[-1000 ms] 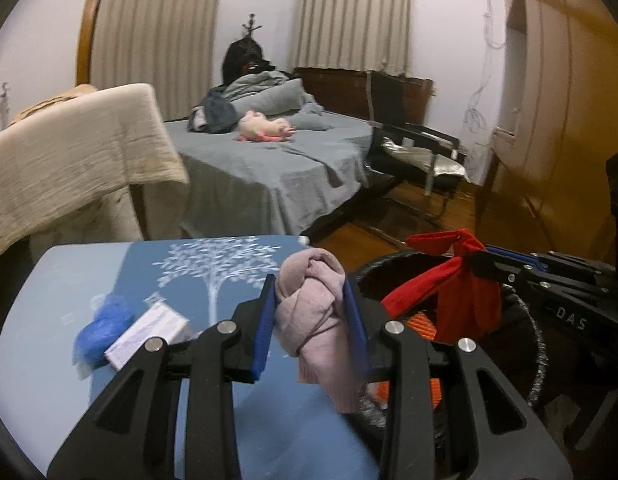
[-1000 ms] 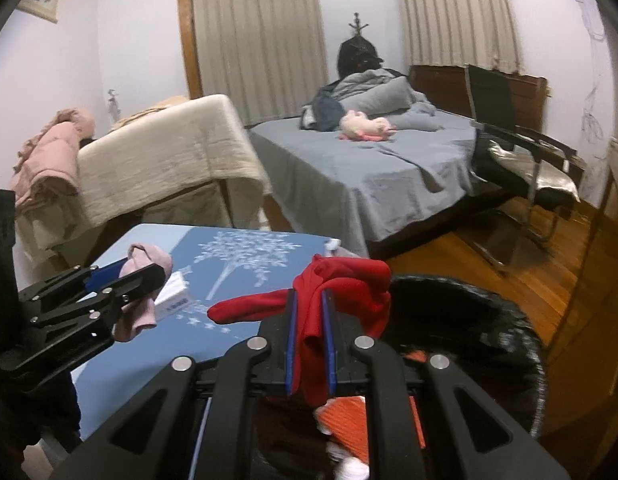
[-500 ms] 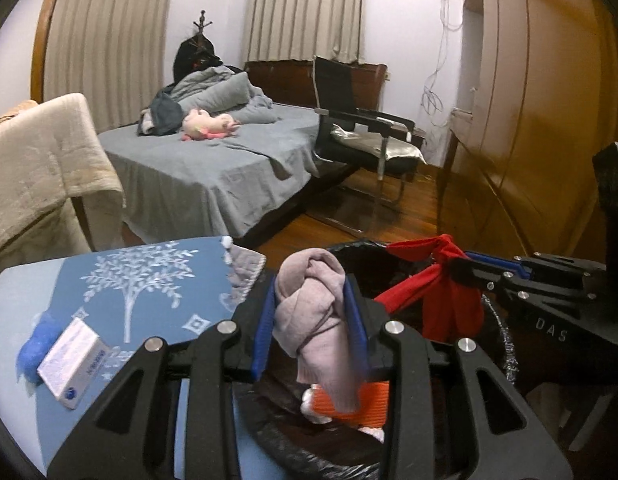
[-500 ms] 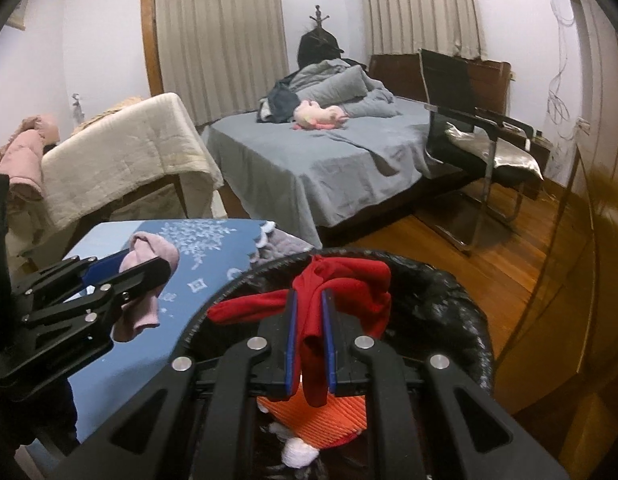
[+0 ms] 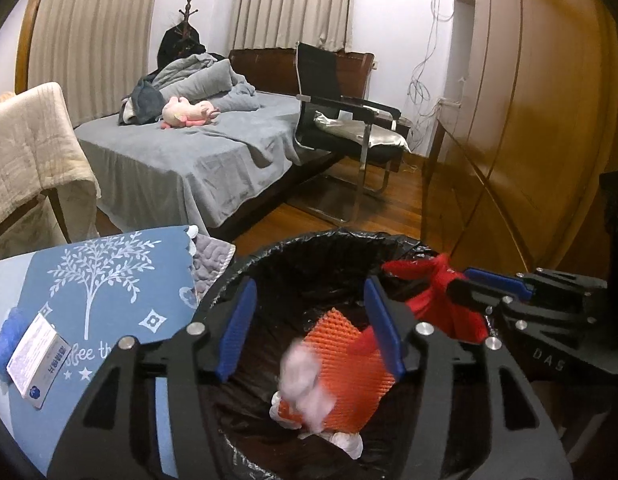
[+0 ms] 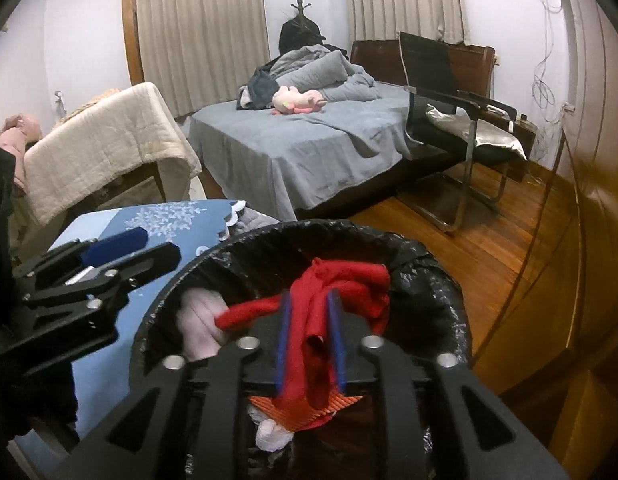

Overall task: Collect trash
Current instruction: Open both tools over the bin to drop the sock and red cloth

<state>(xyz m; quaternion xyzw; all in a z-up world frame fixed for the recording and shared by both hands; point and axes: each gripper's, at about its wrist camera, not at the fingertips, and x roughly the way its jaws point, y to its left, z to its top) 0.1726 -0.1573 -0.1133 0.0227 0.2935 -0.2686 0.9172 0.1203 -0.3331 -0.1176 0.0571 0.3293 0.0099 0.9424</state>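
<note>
A bin with a black liner (image 5: 309, 240) stands beside the table, and both grippers hang over its mouth. My left gripper (image 5: 309, 292) has its jaws opening with nothing between them. The pink cloth (image 5: 305, 380), blurred, falls below it onto an orange item (image 5: 349, 356) in the bin. In the right wrist view the pink cloth (image 6: 197, 320) shows inside the bin (image 6: 425, 256) at the left. My right gripper (image 6: 309, 300) has its jaws opening, and the red cloth (image 6: 341, 284) still hangs loosely between the blue pads. From the left wrist view the red cloth (image 5: 425, 292) sits at the right gripper's tips.
The table (image 5: 109, 280) with a blue tree-print cloth lies left of the bin and bears a white box (image 5: 37, 360) and a blue wad (image 5: 5, 344). Behind are a grey bed (image 5: 197, 160), a black chair (image 5: 341, 120) and a wooden wardrobe (image 5: 529, 120).
Both grippers moved from beside the table to over the bin and sank a little. The left jaws opened and the pink cloth dropped out. The right jaws parted around the red cloth.
</note>
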